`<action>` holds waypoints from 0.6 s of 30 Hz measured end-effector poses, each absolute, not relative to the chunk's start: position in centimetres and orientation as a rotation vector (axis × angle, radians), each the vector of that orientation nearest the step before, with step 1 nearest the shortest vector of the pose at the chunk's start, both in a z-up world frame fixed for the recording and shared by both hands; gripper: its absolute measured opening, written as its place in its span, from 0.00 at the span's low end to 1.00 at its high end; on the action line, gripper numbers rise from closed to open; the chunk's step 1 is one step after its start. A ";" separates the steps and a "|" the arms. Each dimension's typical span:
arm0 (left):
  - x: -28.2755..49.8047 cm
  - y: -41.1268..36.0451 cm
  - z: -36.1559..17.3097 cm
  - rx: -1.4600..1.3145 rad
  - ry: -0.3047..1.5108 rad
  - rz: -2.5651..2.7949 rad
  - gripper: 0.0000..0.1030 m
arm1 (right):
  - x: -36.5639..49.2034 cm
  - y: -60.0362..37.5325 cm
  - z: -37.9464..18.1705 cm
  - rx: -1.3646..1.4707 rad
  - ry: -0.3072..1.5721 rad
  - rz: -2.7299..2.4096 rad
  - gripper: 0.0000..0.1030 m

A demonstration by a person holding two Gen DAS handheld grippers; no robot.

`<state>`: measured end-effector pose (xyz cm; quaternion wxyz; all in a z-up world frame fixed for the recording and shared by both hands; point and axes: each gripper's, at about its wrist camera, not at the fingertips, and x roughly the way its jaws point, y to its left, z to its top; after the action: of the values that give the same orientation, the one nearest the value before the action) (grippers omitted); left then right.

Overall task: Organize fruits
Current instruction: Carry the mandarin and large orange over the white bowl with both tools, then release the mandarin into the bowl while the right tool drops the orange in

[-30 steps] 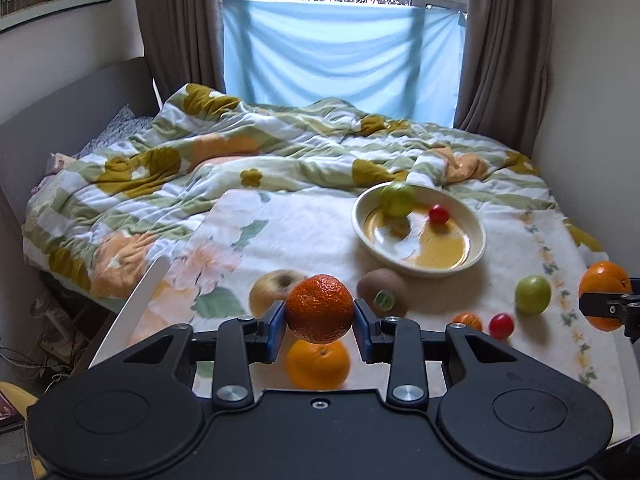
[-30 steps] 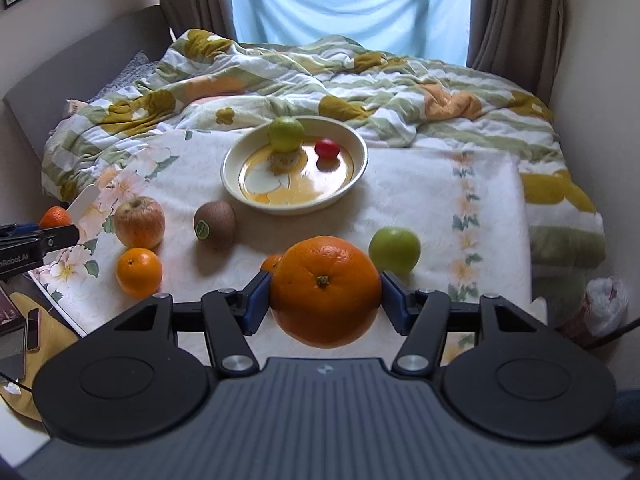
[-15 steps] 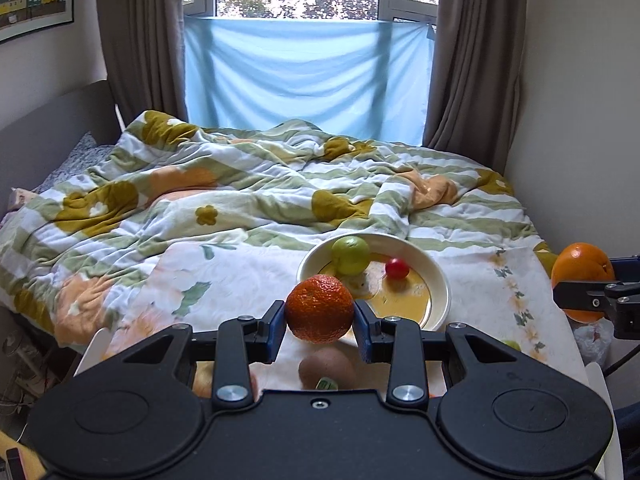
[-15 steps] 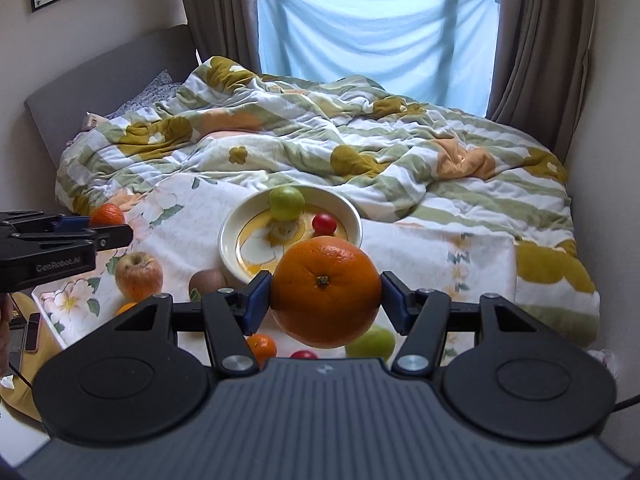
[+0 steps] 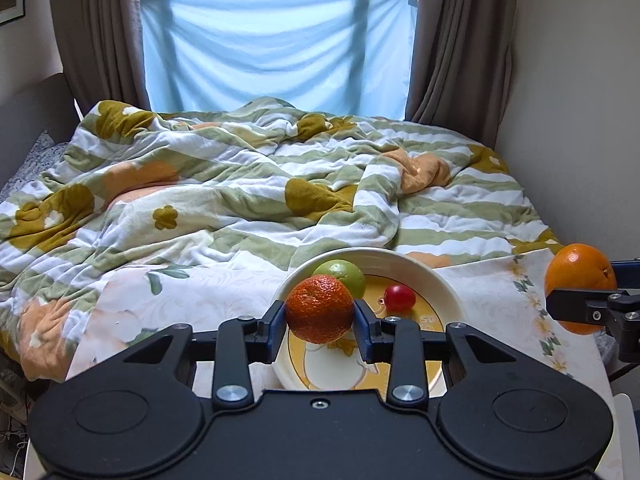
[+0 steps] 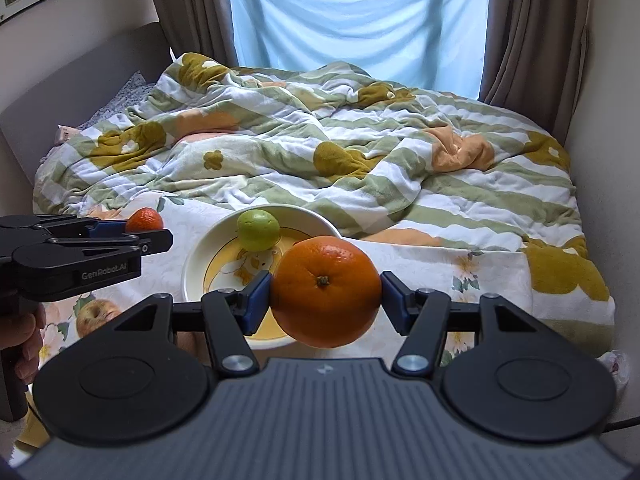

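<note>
— Left gripper [image 5: 320,330], status?

— Closed on the tangerine [image 5: 319,314]. Both blue pads [image 5: 276,330] press its sides; the fruit sits between the fingertips, clear of any surface. Directly ahead of and below the tips lies the bowl [image 5: 448,292], so the tangerine hangs over its near left part.

— Bowl contents?

— A green apple [image 5: 344,276] just beyond the tangerine, and a cherry tomato [image 5: 399,297] ahead and slightly right of the tips. The two lie near each other; I cannot tell whether they touch.

— Right gripper [image 6: 326,300]?

— Clamped on the orange [image 6: 326,291], stem end facing the camera, pads against both flanks. It is held in the air above the near right rim of the bowl, with the green apple ahead and to the left of the tips.

— Relation between the two tools?

— The left one is to the left of the right one, at about the same height, well apart. From the left wrist view the orange shows at the far right edge.

— Anything else on the cloth [image 6: 440,268]?

— A red-yellow apple [image 6: 96,314], below and behind the left tool's tips, partly hidden. The quilt [image 6: 320,152] lies beyond the bowl.
</note>
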<state>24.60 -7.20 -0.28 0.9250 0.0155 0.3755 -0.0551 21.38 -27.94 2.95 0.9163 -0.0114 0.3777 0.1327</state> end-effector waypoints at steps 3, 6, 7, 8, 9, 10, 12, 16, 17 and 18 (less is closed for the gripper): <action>26.7 -7.4 -1.6 0.056 0.803 -0.117 0.38 | 23.2 -27.8 2.2 -0.012 0.794 0.263 0.72; 28.5 -7.6 -3.4 0.101 0.842 -0.107 0.38 | 24.8 -27.6 1.5 -0.002 0.809 0.255 0.72; 28.9 -7.6 -3.9 0.116 0.850 -0.106 0.38 | 25.3 -27.5 1.2 0.001 0.815 0.252 0.72; 29.2 -7.7 -4.5 0.133 0.859 -0.106 0.38 | 25.8 -27.4 1.0 0.004 0.820 0.249 0.72; 29.5 -7.7 -5.1 0.149 0.866 -0.107 0.38 | 26.1 -27.3 0.8 0.007 0.825 0.247 0.72; 29.8 -7.8 -5.5 0.159 0.874 -0.109 0.38 | 26.5 -27.2 0.6 0.008 0.830 0.246 0.72; 30.3 -7.7 -6.4 0.167 0.895 -0.117 0.38 | 27.0 -27.1 0.2 0.009 0.839 0.243 0.72; 31.2 -7.8 -7.7 0.184 0.920 -0.130 0.39 | 27.8 -27.2 -0.5 0.022 0.856 0.238 0.72; 31.3 -7.9 -7.8 0.188 0.923 -0.133 0.39 | 27.9 -27.3 -0.7 0.028 0.859 0.237 0.72; 31.4 -7.8 -8.0 0.190 0.925 -0.136 0.39 | 28.0 -27.4 -0.8 0.034 0.862 0.234 0.72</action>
<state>31.41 -7.84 -7.99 0.8883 0.0912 0.4452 -0.0656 28.00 -27.35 -0.77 0.9018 0.0163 0.4168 0.1133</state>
